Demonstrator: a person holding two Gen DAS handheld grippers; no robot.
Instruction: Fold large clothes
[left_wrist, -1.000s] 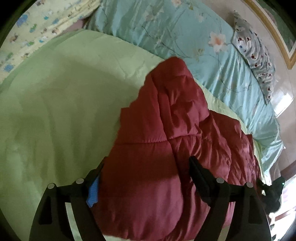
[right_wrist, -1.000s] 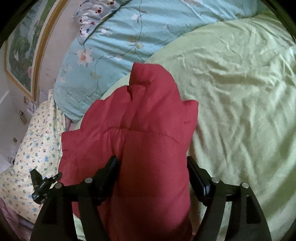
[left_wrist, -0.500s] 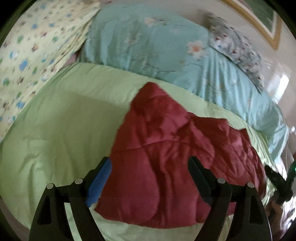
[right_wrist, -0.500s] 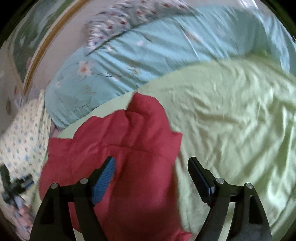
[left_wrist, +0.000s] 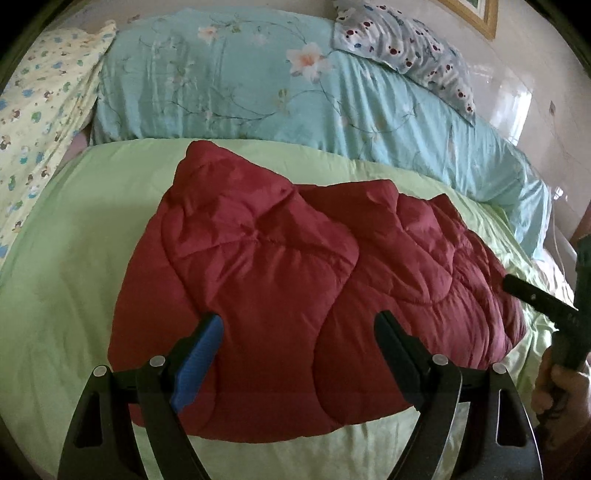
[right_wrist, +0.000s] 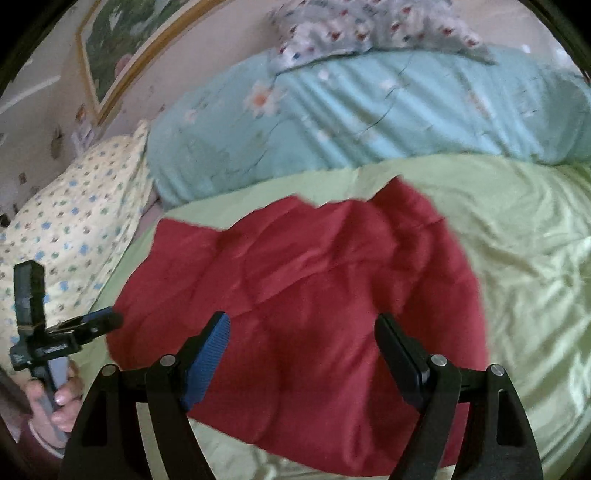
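Left gripper (left_wrist: 299, 332) hangs over the red jacket (left_wrist: 295, 288), jaws spread wide, gripping nothing. Jacket lies bunched on the green sheet (left_wrist: 74, 258), blue duvet (left_wrist: 240, 85) behind it. Right gripper (right_wrist: 301, 334) gapes wide too, empty, above the jacket's near edge

Pale pink wall (right_wrist: 44, 62), gilt-framed picture (right_wrist: 110, 40), possibly a landscape, above bed.
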